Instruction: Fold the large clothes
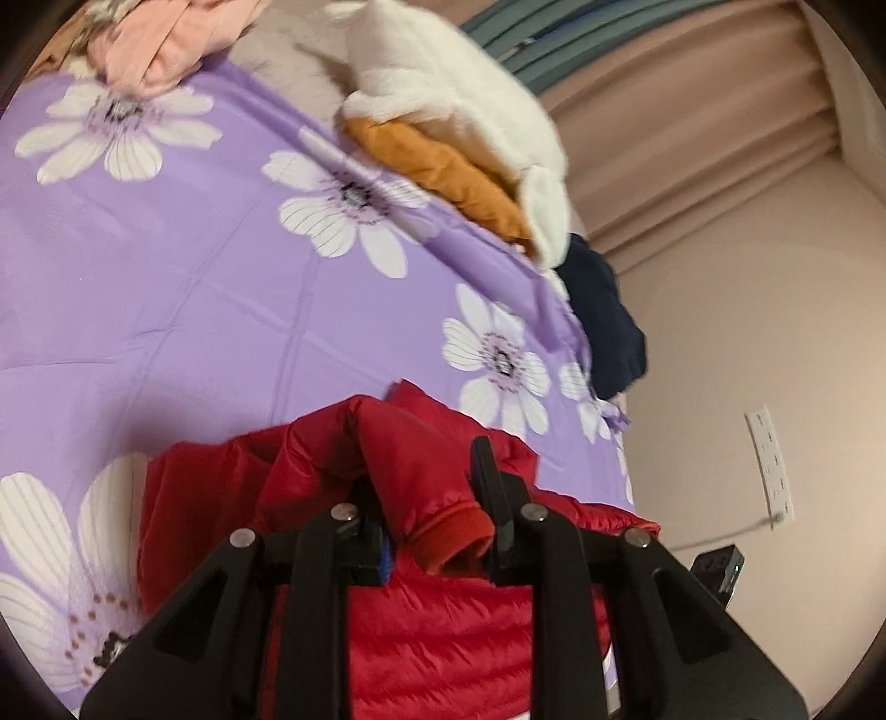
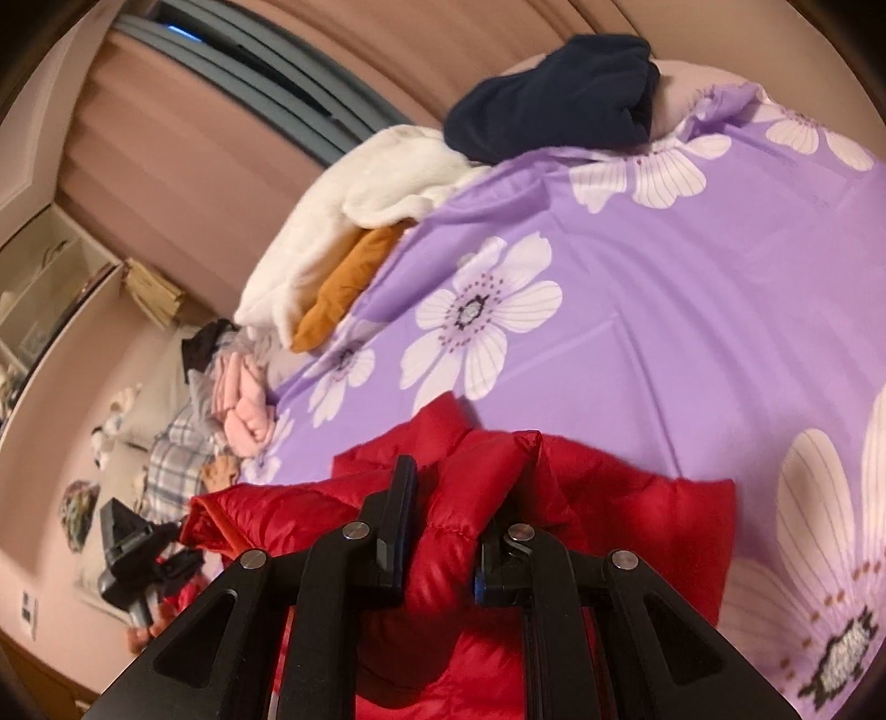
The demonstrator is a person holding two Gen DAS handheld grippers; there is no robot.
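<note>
A red quilted puffer jacket (image 1: 432,626) lies on the purple flowered bed sheet (image 1: 194,310), close under both cameras. My left gripper (image 1: 426,493) is shut on a bunched sleeve with a ribbed red cuff (image 1: 459,531). In the right wrist view the same jacket (image 2: 637,526) lies on the sheet (image 2: 692,310). My right gripper (image 2: 459,504) is shut on a thick fold of the jacket. The left gripper shows at the lower left of the right wrist view (image 2: 133,559), at the jacket's other end.
A white fleece (image 1: 454,99) over an orange garment (image 1: 454,177) and a navy garment (image 1: 603,321) lie at the bed's far edge. Pink clothes (image 1: 160,39) are piled at the far left. A wall socket (image 1: 769,459) and curtains (image 1: 692,116) stand beyond.
</note>
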